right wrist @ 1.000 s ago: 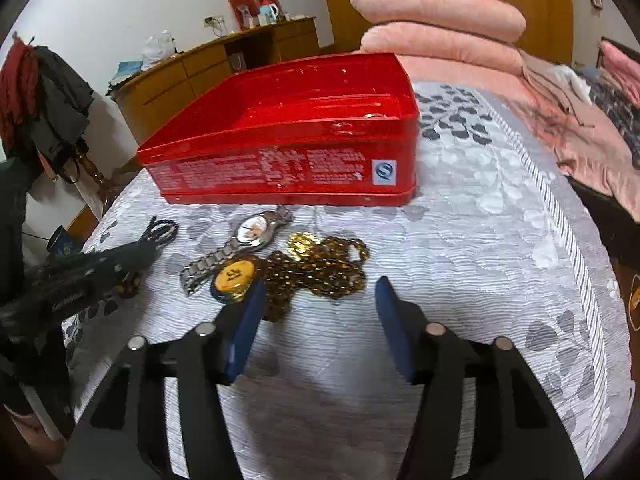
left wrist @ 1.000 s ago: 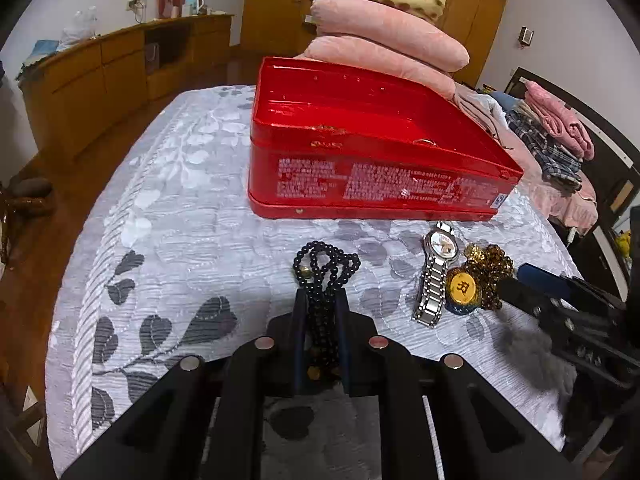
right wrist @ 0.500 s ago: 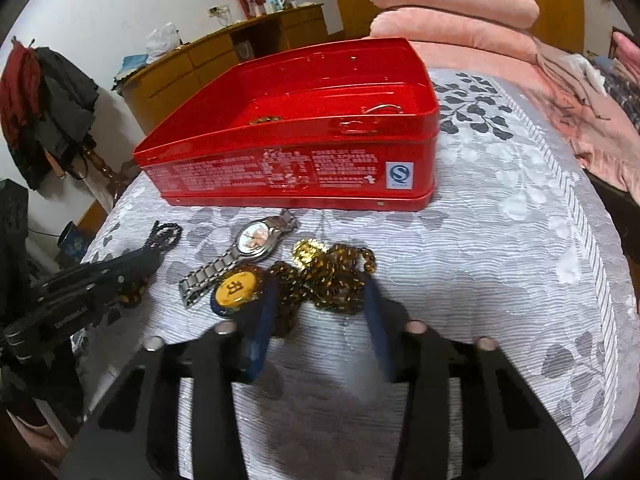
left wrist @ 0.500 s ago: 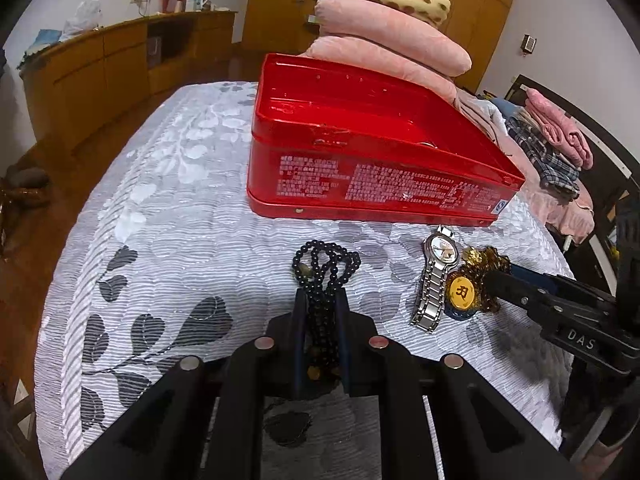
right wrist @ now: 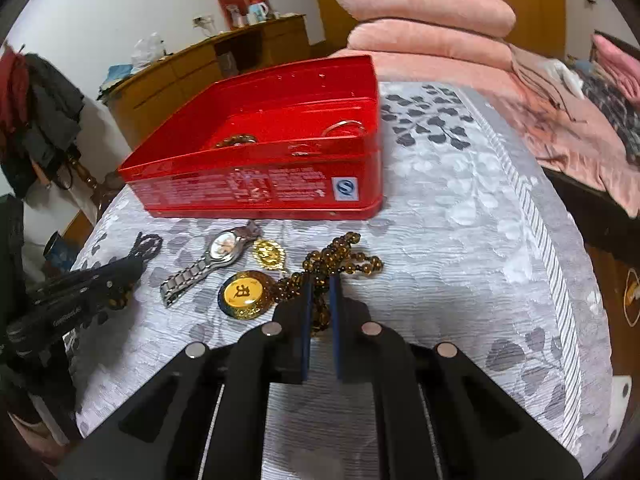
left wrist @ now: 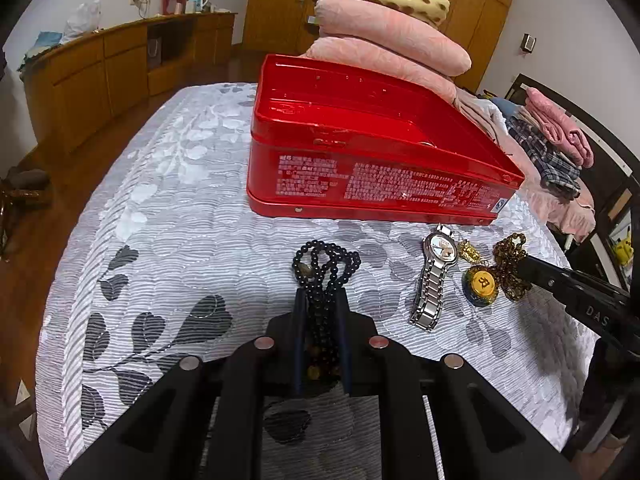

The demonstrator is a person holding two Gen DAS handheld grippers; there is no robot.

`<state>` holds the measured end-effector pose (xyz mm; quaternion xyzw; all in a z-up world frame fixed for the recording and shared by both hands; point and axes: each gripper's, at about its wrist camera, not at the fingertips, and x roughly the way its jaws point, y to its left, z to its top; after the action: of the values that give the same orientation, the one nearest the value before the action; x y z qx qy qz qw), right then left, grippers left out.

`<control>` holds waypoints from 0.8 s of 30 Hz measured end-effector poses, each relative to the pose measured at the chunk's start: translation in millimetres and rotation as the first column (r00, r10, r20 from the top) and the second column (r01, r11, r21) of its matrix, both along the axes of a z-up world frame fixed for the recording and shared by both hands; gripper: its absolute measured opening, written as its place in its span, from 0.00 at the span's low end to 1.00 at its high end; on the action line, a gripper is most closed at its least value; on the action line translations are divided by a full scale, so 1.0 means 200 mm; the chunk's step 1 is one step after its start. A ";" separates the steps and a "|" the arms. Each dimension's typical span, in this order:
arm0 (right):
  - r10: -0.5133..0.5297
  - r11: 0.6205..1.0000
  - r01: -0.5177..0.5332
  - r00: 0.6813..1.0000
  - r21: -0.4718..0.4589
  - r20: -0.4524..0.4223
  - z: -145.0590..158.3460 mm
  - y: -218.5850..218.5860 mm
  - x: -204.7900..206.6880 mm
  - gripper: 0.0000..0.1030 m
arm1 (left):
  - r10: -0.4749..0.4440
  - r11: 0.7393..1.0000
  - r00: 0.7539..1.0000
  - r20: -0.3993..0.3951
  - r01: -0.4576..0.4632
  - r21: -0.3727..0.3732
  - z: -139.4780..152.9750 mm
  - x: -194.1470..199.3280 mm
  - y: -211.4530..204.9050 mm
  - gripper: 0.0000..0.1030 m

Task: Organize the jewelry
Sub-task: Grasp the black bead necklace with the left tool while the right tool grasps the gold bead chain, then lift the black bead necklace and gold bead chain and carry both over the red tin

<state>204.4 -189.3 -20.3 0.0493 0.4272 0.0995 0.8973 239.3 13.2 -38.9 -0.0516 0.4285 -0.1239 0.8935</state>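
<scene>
An open red tin box (left wrist: 360,168) stands on the bed; in the right wrist view (right wrist: 256,188) a ring and a brown bracelet lie inside it. My left gripper (left wrist: 320,300) is shut on a black bead necklace (left wrist: 326,260) that rests on the bedspread. My right gripper (right wrist: 320,284) is shut on an amber bead necklace (right wrist: 340,258), which also shows in the left wrist view (left wrist: 510,256). Between them lie a silver watch (left wrist: 434,276), a small gold charm (right wrist: 269,254) and a round yellow pendant (right wrist: 242,294).
The grey leaf-patterned bedspread (left wrist: 168,216) covers the bed. Pink pillows (left wrist: 384,36) are stacked behind the box. A wooden sideboard (left wrist: 100,76) runs along the left wall. Folded clothes (left wrist: 556,136) lie to the right.
My right gripper has moved forward onto the amber beads and its jaws have closed from wide open to shut on them. My left gripper stays shut on the black beads.
</scene>
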 end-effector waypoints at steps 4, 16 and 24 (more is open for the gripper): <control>-0.008 1.000 0.009 1.000 0.012 -0.004 -0.01 0.02 0.01 0.20 | 0.000 1.000 1.000 0.000 0.000 0.000 0.00 0.00 0.00 0.14; -0.031 0.999 0.033 0.999 0.039 -0.045 -0.06 0.03 0.05 0.40 | -0.001 1.000 1.000 0.000 0.001 -0.004 0.00 0.00 0.00 0.14; -0.065 0.993 0.069 0.997 0.098 -0.049 -0.06 0.02 0.14 0.47 | -0.003 1.000 1.000 -0.001 0.003 -0.008 0.00 0.00 0.00 0.14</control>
<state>231.7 -186.1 -31.9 0.1106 0.4404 0.0894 0.8865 239.3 13.0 -39.1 -0.0547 0.4285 -0.1268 0.8929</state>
